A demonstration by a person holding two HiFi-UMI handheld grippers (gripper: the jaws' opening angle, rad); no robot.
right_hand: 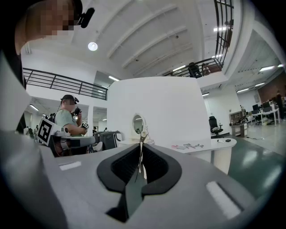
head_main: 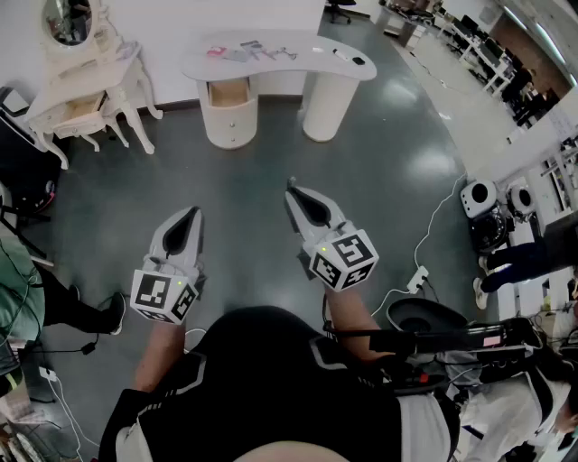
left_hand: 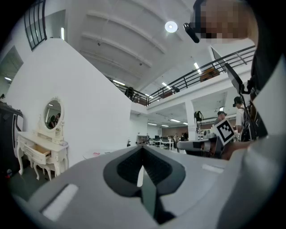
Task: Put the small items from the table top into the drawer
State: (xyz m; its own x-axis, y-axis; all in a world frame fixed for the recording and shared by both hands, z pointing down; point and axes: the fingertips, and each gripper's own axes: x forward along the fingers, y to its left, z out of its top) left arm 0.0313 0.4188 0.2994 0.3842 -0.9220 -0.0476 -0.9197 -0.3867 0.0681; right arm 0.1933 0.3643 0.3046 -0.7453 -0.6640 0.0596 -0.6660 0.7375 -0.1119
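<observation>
At the far left stands a cream dressing table [head_main: 86, 97] with carved curved legs and an oval mirror [head_main: 68, 18], partly cut off by the frame edge. The left gripper [head_main: 191, 217] is a smooth grey shell with dark pads; its jaws are pressed together with nothing between them, and its marker cube [head_main: 164, 296] carries black-and-white square patterns, not letters. It hangs over the glossy dark floor [head_main: 271, 162], well apart from the table.

The white table [head_main: 302, 41] has a curved top on two round pedestals; the left pedestal's drawer [head_main: 228, 92] is pulled open, showing a pale wooden inside. The small items [head_main: 248, 50] lie scattered on the table top, one pink and others grey, too small to identify.

The right gripper [head_main: 293, 191], with its patterned cube [head_main: 344, 259], is likewise closed on nothing. The person's black top hides both forearms' upper parts.
</observation>
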